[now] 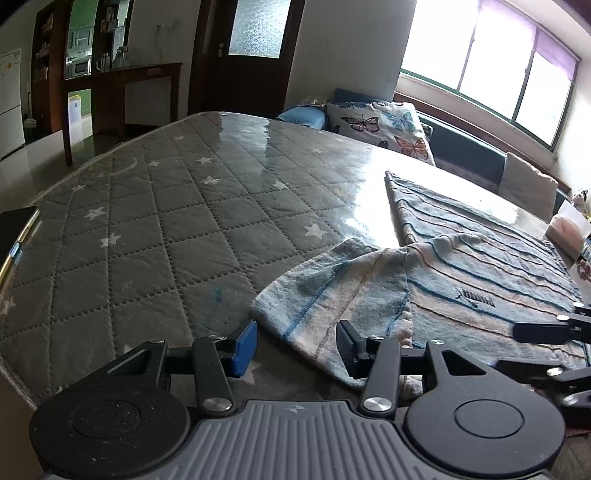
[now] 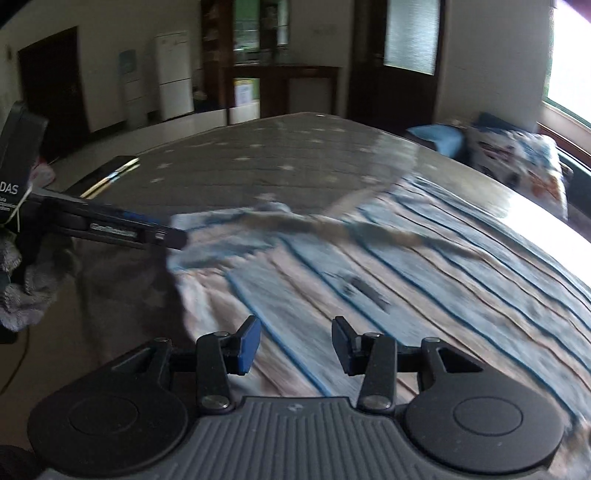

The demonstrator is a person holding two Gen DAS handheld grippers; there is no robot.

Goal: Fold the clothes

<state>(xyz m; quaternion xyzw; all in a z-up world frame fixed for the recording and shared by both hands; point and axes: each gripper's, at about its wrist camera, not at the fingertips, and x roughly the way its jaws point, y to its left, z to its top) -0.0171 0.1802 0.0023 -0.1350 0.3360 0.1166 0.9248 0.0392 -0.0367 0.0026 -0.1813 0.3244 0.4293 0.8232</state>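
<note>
- The striped garment (image 1: 472, 266) lies on the right part of the table, pale blue and pinkish bands crossed by thin dark-blue lines, its fabric worn and faded.
- A sleeve (image 1: 332, 295) fans out toward your left gripper (image 1: 297, 347), its hem running between the two pads.
- Your left gripper's jaws stand apart over that sleeve edge; the pads do not press on the cloth.
- Your right gripper (image 2: 295, 343) hovers above the body of the garment with its jaws parted and nothing pinched between them; that view is blurred.
- A small dark printed mark (image 1: 474, 299) sits on the chest; its letters are too small to read.
- In the right wrist view, a tag on the other gripper at the left edge shows the letters "DAS" (image 2: 9, 190).
- The table wears a grey quilted cover (image 1: 166, 221) with white stars under a glossy clear sheet that catches the window glare.
- A butterfly-print cushion (image 1: 384, 125) sits beyond the table's far edge, beneath a wide window (image 1: 517, 74).
- Dark wooden shelving and a door with frosted glass (image 1: 255, 27) stand behind; a white fridge (image 2: 173, 74) is further back.
</note>
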